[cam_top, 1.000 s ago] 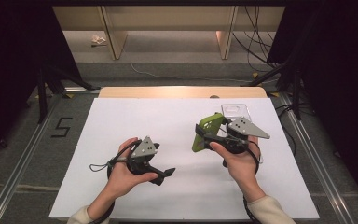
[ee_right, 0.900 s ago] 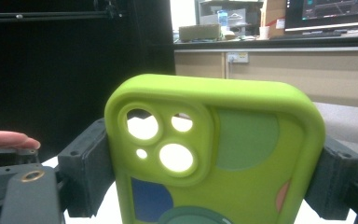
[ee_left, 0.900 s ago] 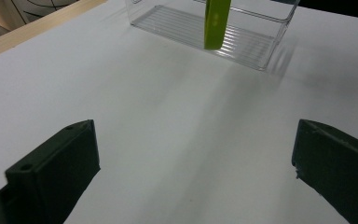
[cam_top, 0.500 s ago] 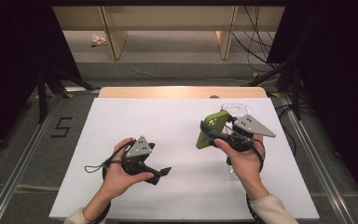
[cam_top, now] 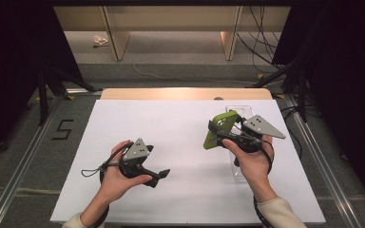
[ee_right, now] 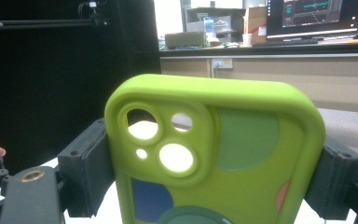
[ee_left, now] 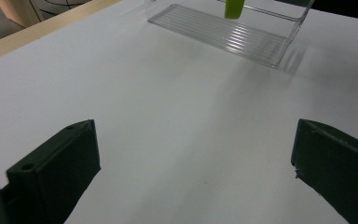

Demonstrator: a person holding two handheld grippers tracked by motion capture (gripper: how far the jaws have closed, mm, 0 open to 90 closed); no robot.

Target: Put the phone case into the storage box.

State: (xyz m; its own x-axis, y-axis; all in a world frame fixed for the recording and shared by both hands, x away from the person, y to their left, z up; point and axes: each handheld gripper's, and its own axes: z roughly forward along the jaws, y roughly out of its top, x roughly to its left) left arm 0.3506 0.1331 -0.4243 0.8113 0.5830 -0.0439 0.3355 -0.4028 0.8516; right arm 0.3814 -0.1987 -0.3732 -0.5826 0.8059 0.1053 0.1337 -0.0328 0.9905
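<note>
While the right tool pinches the green phone case upright between its jaws above the bench; the left tool is spread.

phone case btm cut off (right gripper view), clear tray partly behind hand

One readable mark: a black numeral "5" on the grey floor, left of the white worktop, seen from the high view. Monitor in the right gripper view carries screen graphics, too small to read. Nothing else legible.
</note>
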